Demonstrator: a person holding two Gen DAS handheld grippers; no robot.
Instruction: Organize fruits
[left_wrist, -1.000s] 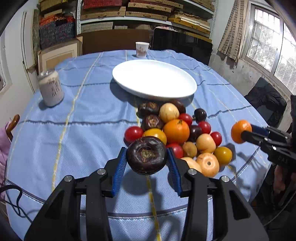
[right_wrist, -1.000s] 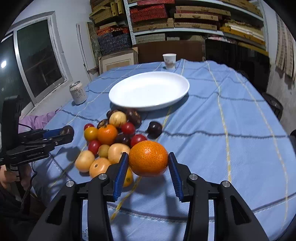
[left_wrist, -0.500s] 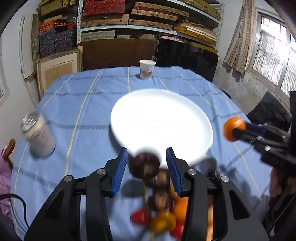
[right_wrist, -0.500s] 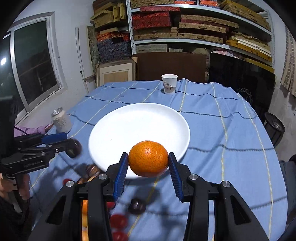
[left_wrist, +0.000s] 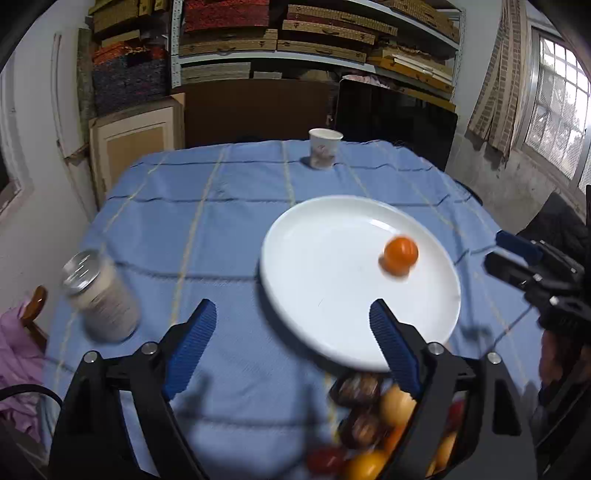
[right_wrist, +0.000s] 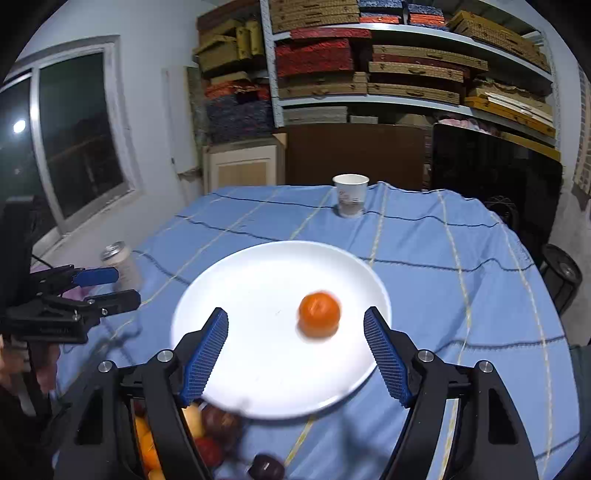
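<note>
Orange (right_wrist: 319, 314) now loose on plate (right_wrist: 258, 384), both tongs (right_wrist: 295, 354) (left_wrist: 293, 345) newly apart, empty.

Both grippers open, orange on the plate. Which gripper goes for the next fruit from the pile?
Left, probably: left gripper hangs at the plate's near rim, fruit pile just beneath; right gripper is farther over the plate, by the orange.

Daylight comes through the window (left_wrist: 557, 107) on the right, soft and even; the other window (right_wrist: 79, 129) is dark, with one small lamp reflection. The white plate (left_wrist: 325, 302) shows mild glare. Motion blur smears the orange (right_wrist: 319, 314), the can (left_wrist: 99, 295) and the fruit pile (left_wrist: 373, 424). Faint shadows lie on the blue tablecloth (right_wrist: 424, 258). Fisheye bending curves the shelves (right_wrist: 406, 55), and the corners go black.
</note>
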